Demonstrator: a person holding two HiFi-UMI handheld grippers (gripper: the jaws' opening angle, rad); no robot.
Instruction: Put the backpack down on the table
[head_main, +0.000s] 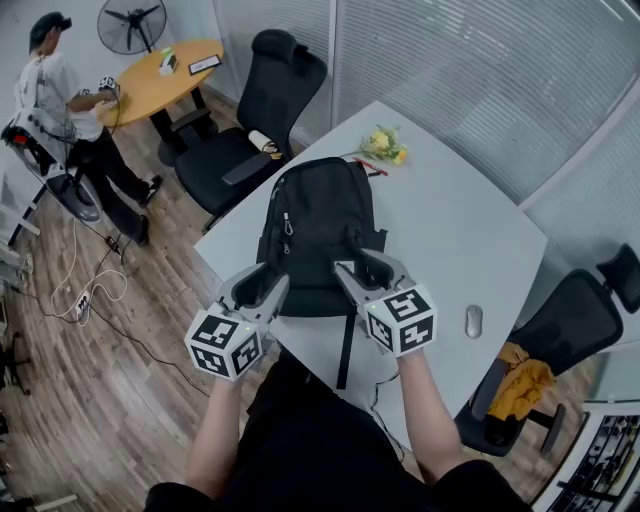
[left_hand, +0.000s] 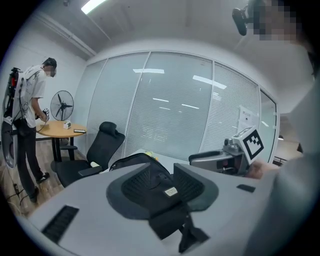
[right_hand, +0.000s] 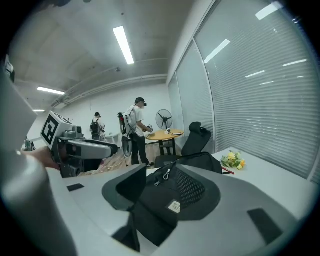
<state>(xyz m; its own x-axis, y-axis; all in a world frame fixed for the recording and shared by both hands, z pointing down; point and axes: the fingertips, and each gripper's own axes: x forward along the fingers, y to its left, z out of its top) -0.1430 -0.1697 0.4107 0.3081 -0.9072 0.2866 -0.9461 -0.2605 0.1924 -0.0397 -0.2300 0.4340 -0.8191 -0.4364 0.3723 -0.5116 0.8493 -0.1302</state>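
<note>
Lower centre, the left gripper (head_main: 265, 286) and right gripper (head_main: 362, 270) each had jaws pinching the near end of the backpack (head_main: 318, 215), which lay mid-frame on the counter (head_main: 455, 235); placement seemed nearly complete, with release remaining.

A wood floor (head_main: 100, 390) meets blind-covered glass walls (head_main: 450, 70); black chairs (head_main: 285, 80), a round table (head_main: 150, 92) and a fan (head_main: 133, 20) stand beyond.

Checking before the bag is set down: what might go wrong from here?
Left gripper and right gripper pinch only strap fabric at the near end of the backpack, so it may slip or swing. That end lies close to the table edge, a loose strap trailing over it. Pushing forward might crush the flowers.
</note>
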